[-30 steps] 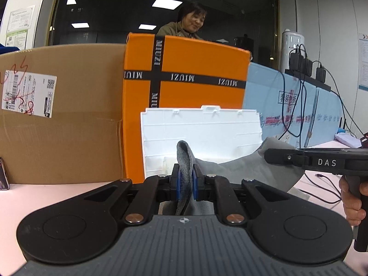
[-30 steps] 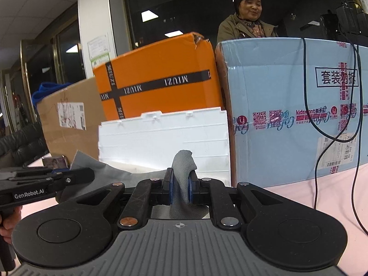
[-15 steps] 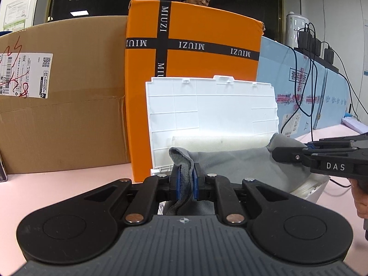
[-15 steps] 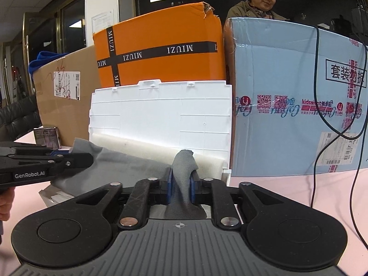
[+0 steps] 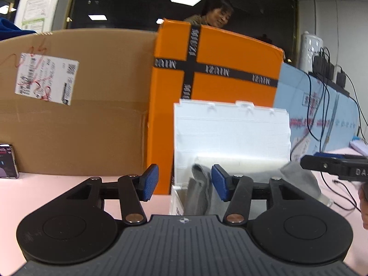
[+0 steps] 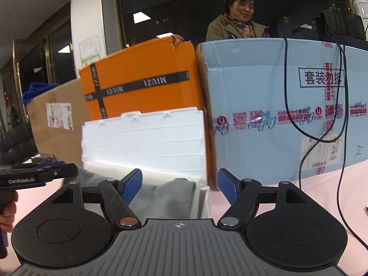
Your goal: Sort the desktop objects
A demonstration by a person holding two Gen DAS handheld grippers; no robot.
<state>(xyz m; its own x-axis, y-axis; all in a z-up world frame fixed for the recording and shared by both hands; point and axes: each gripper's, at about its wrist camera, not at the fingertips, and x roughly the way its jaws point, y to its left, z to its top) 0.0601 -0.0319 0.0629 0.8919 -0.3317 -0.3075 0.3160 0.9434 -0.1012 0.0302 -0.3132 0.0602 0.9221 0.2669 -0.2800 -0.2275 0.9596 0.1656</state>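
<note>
White box: open white plastic storage box (image 5: 230,133) on the pink desk (image 5: 57,191), lid standing upright behind it.
Contents: crumpled grey cloth (image 6: 174,195) lies inside, one fold draped up near the front wall.
Left claw (image 5: 185,181): spread wide, blue pads empty, cloth just ahead.
Right claw (image 6: 179,185): wide apart, holding nothing, over the box's right end.
Writing: orange cardboard carton (image 5: 220,69) with black "MIUZI" bands; light-blue carton (image 6: 287,115) with Chinese print, blurred.
Cut off: phone (image 5: 8,161) at left edge.
</note>
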